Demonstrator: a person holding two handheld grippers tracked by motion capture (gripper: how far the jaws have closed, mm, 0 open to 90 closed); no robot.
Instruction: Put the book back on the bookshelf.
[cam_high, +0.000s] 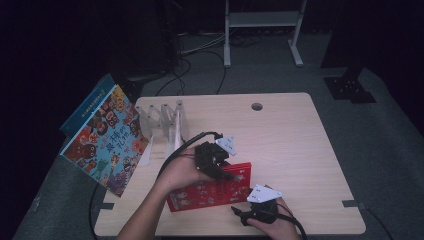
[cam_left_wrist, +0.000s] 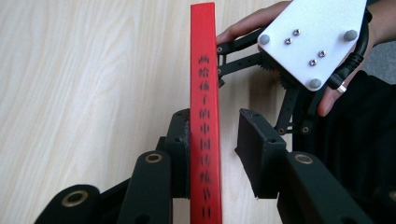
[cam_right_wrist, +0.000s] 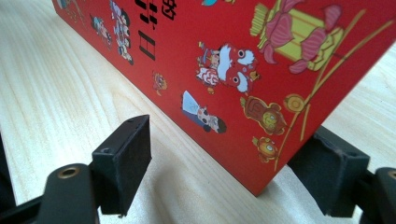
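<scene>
Red picture book (cam_high: 210, 190): one, standing on its long edge near the front of the wooden counter (cam_high: 295, 135), spine facing the left claw.
Stage, as judged: book raised upright; transfer to the rack not yet made; slotting remains.
Left claw (cam_left_wrist: 212, 149): jaws apart around the spine, one pad against the cover, the other clear of it; not clamped.
Right claw (cam_right_wrist: 233, 158): jaws apart, straddling a lower corner of the book; near pad clear of the cover, far pad behind it, contact there not discernible; no grip.
Clear divider rack (cam_high: 162, 122): one, at the counter's back left, slots empty; count of dividers uncertain, about four.
Blue picture book (cam_high: 107, 140): one, large, leaning at the counter's left edge.
Round cable hole (cam_high: 257, 106): one, back centre.
Hands: two, one per claw.
</scene>
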